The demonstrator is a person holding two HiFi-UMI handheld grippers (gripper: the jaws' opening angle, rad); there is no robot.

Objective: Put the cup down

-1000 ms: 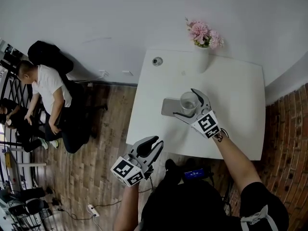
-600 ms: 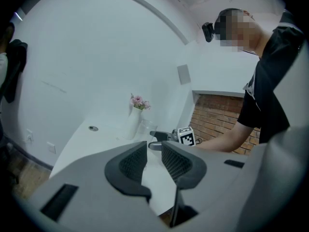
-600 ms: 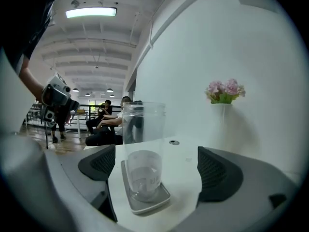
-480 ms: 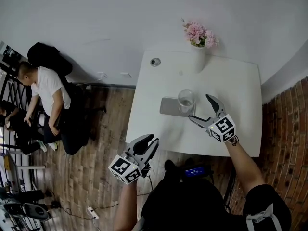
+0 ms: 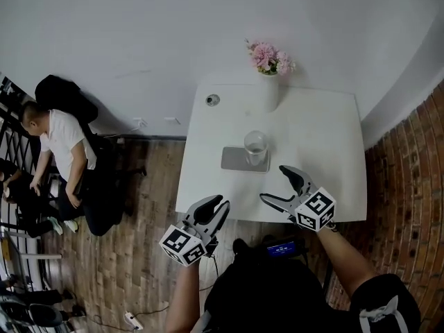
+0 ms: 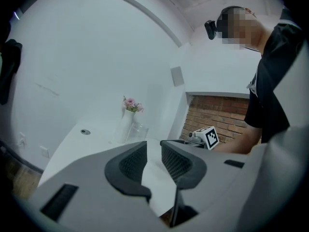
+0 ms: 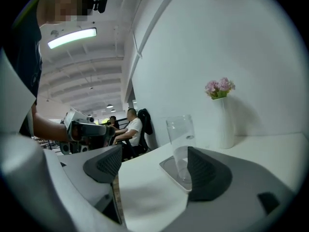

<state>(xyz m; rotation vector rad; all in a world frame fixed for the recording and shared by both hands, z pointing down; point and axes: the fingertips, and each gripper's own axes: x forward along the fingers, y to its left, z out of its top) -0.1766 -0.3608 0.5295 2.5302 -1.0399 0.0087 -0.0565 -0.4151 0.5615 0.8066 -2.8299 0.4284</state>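
A clear glass cup (image 5: 255, 146) stands upright on a grey tray (image 5: 238, 159) in the middle of the white table (image 5: 319, 134). It stands free; nothing touches it. My right gripper (image 5: 275, 184) hovers over the table's front edge, well short of the cup. Its jaws stand wide, are closing, and hold nothing. In the right gripper view the cup (image 7: 179, 138) and tray (image 7: 170, 170) lie ahead of the right gripper (image 7: 154, 167). My left gripper (image 5: 217, 211) hangs off the table's front left over the floor, with a narrow gap between its pads (image 6: 131, 162) and nothing in it.
A white vase (image 5: 269, 93) with pink flowers (image 5: 267, 56) stands at the table's back edge, and a round cable hole (image 5: 212, 100) sits at its back left corner. People sit by the wall at left (image 5: 59, 141). A brick wall (image 5: 413, 179) borders the right.
My right gripper has drawn back from around the cup to the table's front edge, leaving the cup standing on the tray. The left gripper has hardly moved.
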